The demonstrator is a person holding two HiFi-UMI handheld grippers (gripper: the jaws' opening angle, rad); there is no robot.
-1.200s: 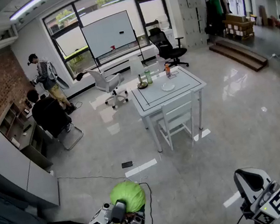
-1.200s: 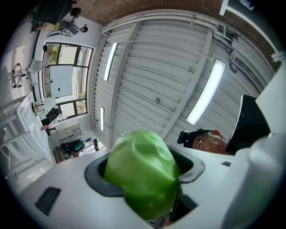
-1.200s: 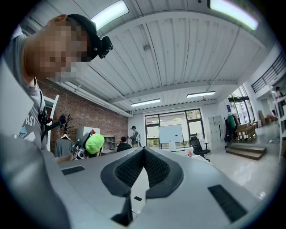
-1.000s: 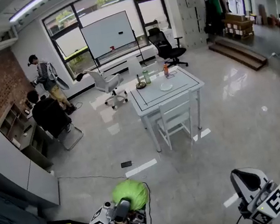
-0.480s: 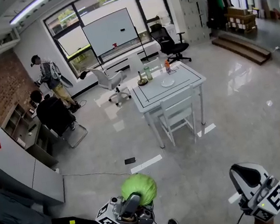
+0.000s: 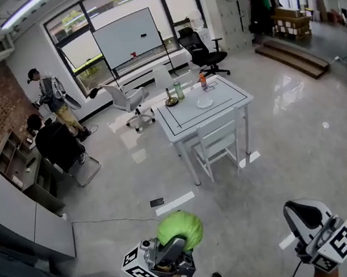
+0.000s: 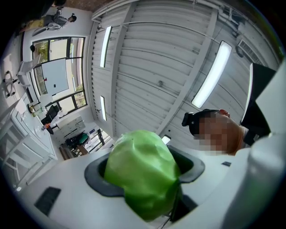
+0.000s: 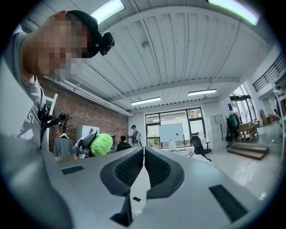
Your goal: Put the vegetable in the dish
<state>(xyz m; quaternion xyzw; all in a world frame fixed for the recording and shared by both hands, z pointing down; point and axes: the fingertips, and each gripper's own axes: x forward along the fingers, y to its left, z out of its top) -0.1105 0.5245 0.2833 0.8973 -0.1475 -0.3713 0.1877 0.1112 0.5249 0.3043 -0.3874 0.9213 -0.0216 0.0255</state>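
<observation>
For writing, only black-and-white square markers on the left cube (image 6: 137, 274) and the right cube (image 6: 342, 243); nothing else large enough to read.

Against the frame from over a second back: the left gripper (image 6: 177, 245) and the vegetable (image 6: 181, 225) further right in the head view, nearer bottom centre, with the same grip. Much the same bottom-right corner for the right gripper (image 8: 144, 156).

On the left: jaws spread wide and pressed on the round green vegetable, carried up off the floor and well apart from the table (image 6: 221, 107). On the right: jaws closed pad to pad on each other.

On the white table across the room: a small pale dish (image 6: 204, 103), too small to tell its contents. Near it a green bottle (image 6: 179, 90) and an orange bottle (image 6: 204, 81), both upright. At the table's near side, a white chair (image 6: 216, 142). Beyond, a whiteboard (image 6: 126, 36) before the windows. Vegetable not yet in the dish.
</observation>
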